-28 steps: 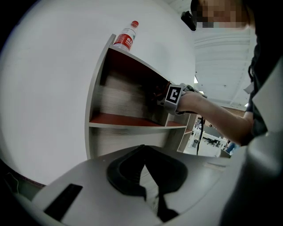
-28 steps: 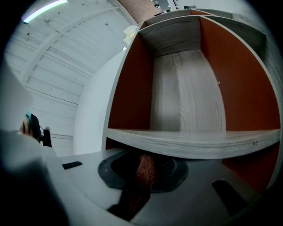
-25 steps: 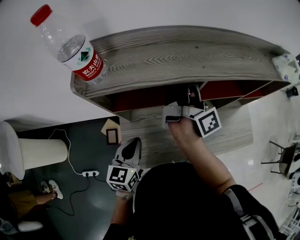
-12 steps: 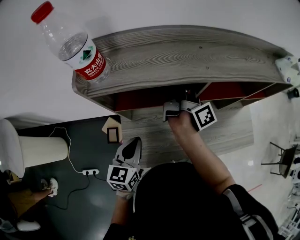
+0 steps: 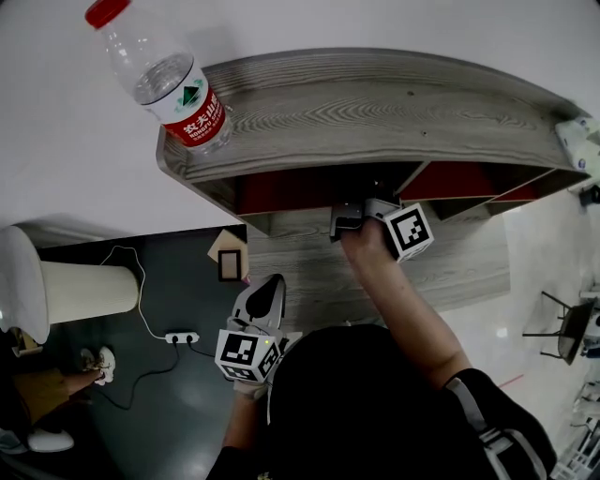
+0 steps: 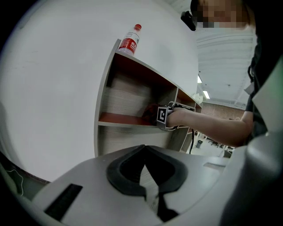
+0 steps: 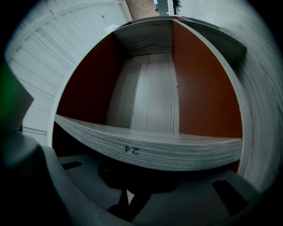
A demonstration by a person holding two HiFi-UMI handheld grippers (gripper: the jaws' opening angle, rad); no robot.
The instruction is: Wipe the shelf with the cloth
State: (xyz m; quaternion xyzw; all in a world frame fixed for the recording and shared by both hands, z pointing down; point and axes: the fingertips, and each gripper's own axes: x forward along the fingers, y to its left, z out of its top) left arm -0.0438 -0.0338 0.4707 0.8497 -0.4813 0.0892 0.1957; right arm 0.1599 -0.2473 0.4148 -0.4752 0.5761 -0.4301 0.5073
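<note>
Right gripper (image 7: pixel 131 193): fingers closed on dark cloth (image 6: pixel 150 111), inside shelf (image 5: pixel 375 112).
Left gripper (image 6: pixel 144 165): fingers closed, empty.
Progress: wiping judged underway.

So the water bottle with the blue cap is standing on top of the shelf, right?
Not quite. The water bottle does stand on top of the shelf, but its cap is red, not blue. The head view shows this most clearly, and the left gripper view shows the red cap too.
</note>
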